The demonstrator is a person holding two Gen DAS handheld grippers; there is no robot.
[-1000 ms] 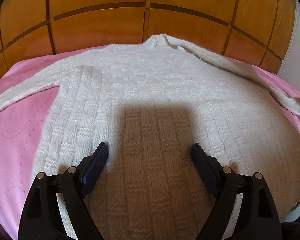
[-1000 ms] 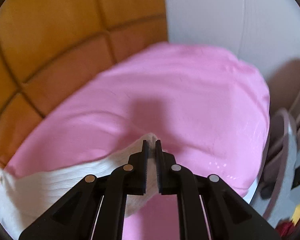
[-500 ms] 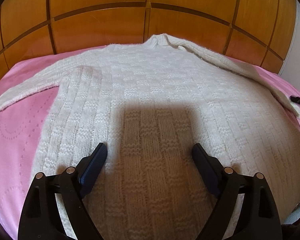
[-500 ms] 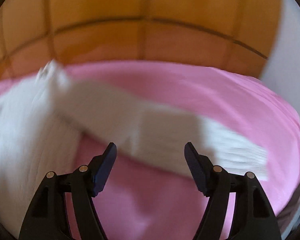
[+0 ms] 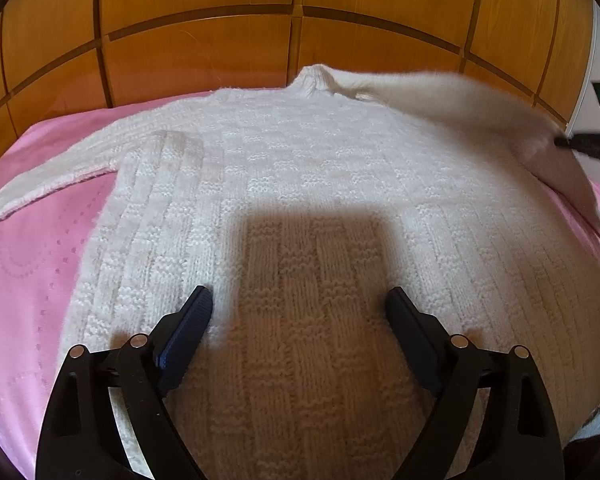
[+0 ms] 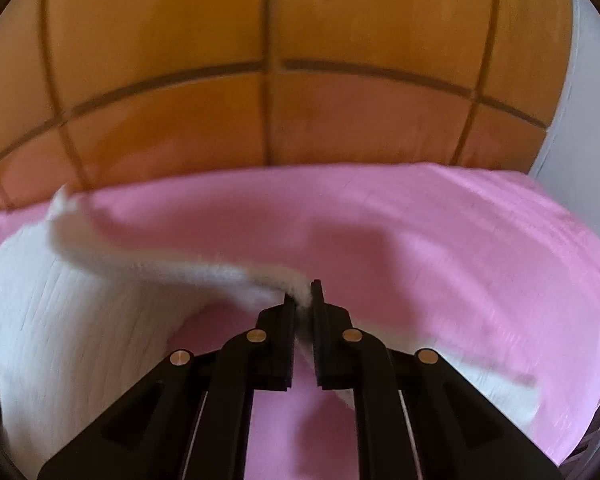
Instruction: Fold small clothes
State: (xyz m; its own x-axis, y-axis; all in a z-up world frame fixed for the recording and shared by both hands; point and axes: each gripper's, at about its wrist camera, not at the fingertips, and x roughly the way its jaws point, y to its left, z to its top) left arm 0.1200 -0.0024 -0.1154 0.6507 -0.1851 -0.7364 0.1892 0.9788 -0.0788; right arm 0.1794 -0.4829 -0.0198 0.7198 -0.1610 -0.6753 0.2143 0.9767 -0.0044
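I'm counting one white knitted sweater (image 5: 300,184) with two sleeves, lying on one pink bedspread (image 5: 32,264) before one wooden panelled headboard (image 5: 204,52), with two black grippers working, left (image 5: 300,308) and right (image 6: 303,294).

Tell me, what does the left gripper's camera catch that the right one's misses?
Only the left view shows the sweater's whole body, its collar, the other sleeve, and the left gripper open above the knit. Only the right view shows the right gripper shut on the sleeve. Both show the pink bedcover and wooden headboard.
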